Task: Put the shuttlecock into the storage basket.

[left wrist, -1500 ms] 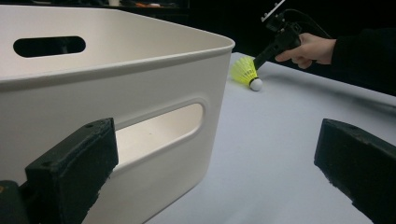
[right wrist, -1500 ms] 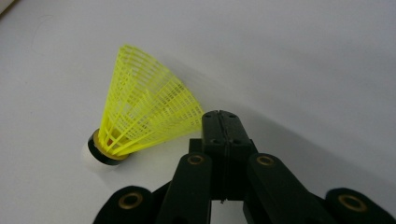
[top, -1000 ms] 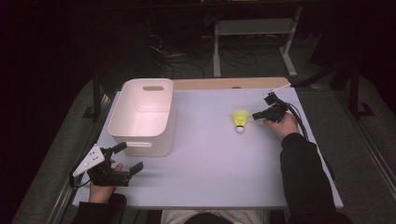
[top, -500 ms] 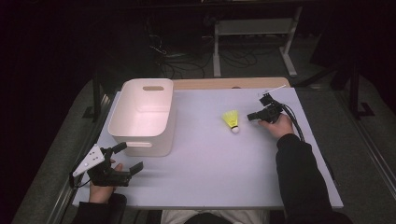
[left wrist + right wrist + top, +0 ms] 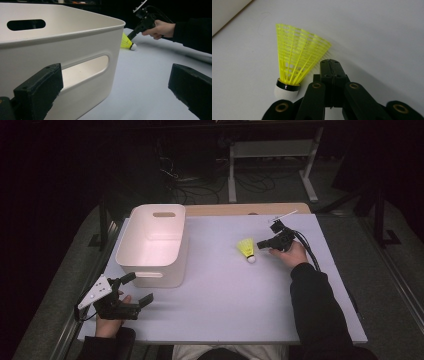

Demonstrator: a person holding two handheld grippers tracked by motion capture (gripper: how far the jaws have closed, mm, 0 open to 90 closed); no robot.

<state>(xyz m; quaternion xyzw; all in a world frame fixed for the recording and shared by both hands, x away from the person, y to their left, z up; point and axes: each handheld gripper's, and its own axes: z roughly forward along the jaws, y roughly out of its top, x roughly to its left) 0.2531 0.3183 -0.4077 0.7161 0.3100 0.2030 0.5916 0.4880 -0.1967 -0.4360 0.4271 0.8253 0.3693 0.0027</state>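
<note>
A yellow shuttlecock (image 5: 246,249) with a white cork tip lies on the pale table (image 5: 225,295), right of centre. My right gripper (image 5: 261,244) is shut, its tips against the side of the mesh skirt. In the right gripper view the closed jaws sit just right of the shuttlecock (image 5: 297,57), with nothing seen between them. A white plastic bin (image 5: 152,245) stands at the left and looks bare inside. My left gripper (image 5: 137,288) rests open near the bin's front left corner, its jaws wide apart in front of the bin's wall (image 5: 75,65).
The left gripper view looks past the bin's slotted handle (image 5: 85,66) to the shuttlecock (image 5: 126,41) and the right gripper (image 5: 140,26) in a hand. A wooden strip (image 5: 250,209) runs along the table's far edge. Cables and a metal stand (image 5: 270,150) lie on the dark floor beyond.
My right gripper has moved left across the table, and the shuttlecock has shifted left with it, towards the bin. The left gripper has stayed where it was.
</note>
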